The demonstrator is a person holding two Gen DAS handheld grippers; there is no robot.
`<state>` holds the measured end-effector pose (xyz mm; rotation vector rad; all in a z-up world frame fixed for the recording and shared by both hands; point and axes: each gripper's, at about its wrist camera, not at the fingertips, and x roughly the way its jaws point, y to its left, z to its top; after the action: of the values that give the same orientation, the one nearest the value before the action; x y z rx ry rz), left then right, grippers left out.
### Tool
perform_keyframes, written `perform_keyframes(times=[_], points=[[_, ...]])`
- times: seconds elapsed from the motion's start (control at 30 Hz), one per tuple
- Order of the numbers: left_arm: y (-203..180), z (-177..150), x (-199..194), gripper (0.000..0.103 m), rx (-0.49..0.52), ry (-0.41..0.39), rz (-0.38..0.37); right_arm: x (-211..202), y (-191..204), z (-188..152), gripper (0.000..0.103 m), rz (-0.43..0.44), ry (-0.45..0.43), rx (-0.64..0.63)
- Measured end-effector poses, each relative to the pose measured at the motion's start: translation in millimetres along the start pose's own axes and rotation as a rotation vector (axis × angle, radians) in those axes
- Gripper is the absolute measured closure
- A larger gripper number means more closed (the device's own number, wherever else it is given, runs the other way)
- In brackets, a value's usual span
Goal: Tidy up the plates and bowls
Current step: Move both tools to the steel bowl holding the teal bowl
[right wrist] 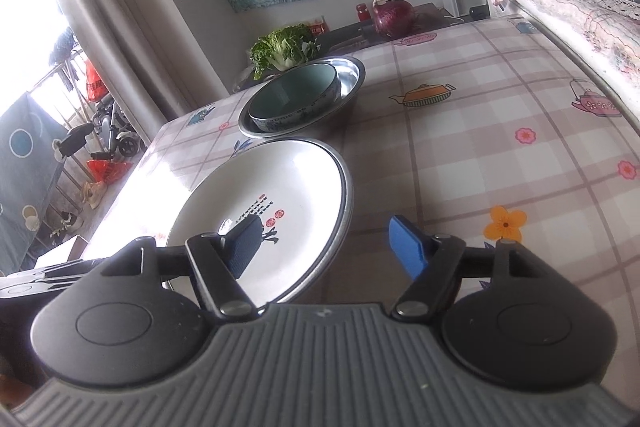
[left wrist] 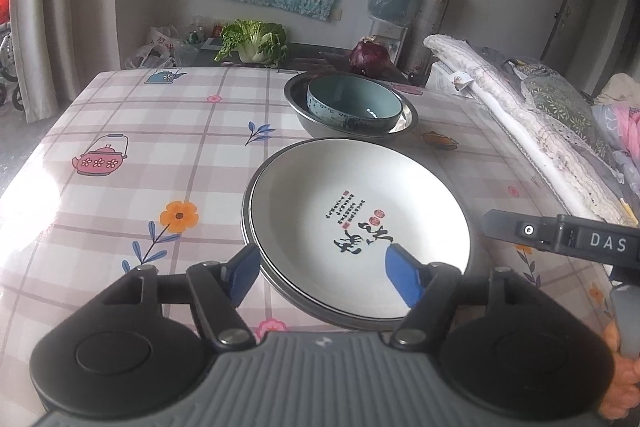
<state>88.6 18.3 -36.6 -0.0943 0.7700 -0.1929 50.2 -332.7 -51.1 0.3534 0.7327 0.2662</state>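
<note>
bowl (left wrist: 354,105) in metal basin (left wrist: 404,115) | plate (left wrist: 360,223) on metal dish (right wrist: 343,211)

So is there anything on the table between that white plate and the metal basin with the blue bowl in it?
No. In the left wrist view only a narrow strip of bare checked tablecloth separates the white plate from the metal basin.

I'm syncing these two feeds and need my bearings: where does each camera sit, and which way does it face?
Left wrist: on the left gripper, looking down across the white plate toward the far wall; its open blue fingers straddle the plate's rim, and the right gripper juts in.
Right wrist: on the right gripper, open at the plate's other edge, facing the curtain corner.
Shared: the plate, the green bowl in the metal basin, and the checked tablecloth.
</note>
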Motion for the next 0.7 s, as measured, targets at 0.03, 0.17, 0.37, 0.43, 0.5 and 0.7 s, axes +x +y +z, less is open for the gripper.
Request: perform_keyframes(times=[0.03, 0.17, 0.37, 0.43, 0.5, 0.7], points=[[-1.0, 0.4, -0.9, 0.030, 0.000, -0.001, 0.003, -0.8, -1.0, -0.6, 0.032, 0.001, 0.002, 0.002], [-3.5, 2.3, -2.3, 0.027, -0.003, 0.003, 0.008, -4.4, -4.7, -1.0, 0.031, 0.012, 0.004, 0.013], [-7.1, 2.7, -2.5, 0.024, 0.002, 0.011, 0.019, -9.8, -6.2, 0.0, 0.030, 0.018, -0.004, 0.012], [-7.2, 2.8, -2.9, 0.024, 0.003, 0.012, 0.020, -9.9, -7.7, 0.7, 0.030, 0.019, -0.005, 0.014], [-7.3, 2.9, -2.9, 0.023, 0.002, 0.012, 0.021, -10.2, -8.1, 0.4, 0.030, 0.020, -0.005, 0.017], [-5.7, 2.2, -2.8, 0.023, -0.005, 0.014, 0.026, -10.6, -8.5, 0.1, 0.029, 0.022, -0.004, 0.019]])
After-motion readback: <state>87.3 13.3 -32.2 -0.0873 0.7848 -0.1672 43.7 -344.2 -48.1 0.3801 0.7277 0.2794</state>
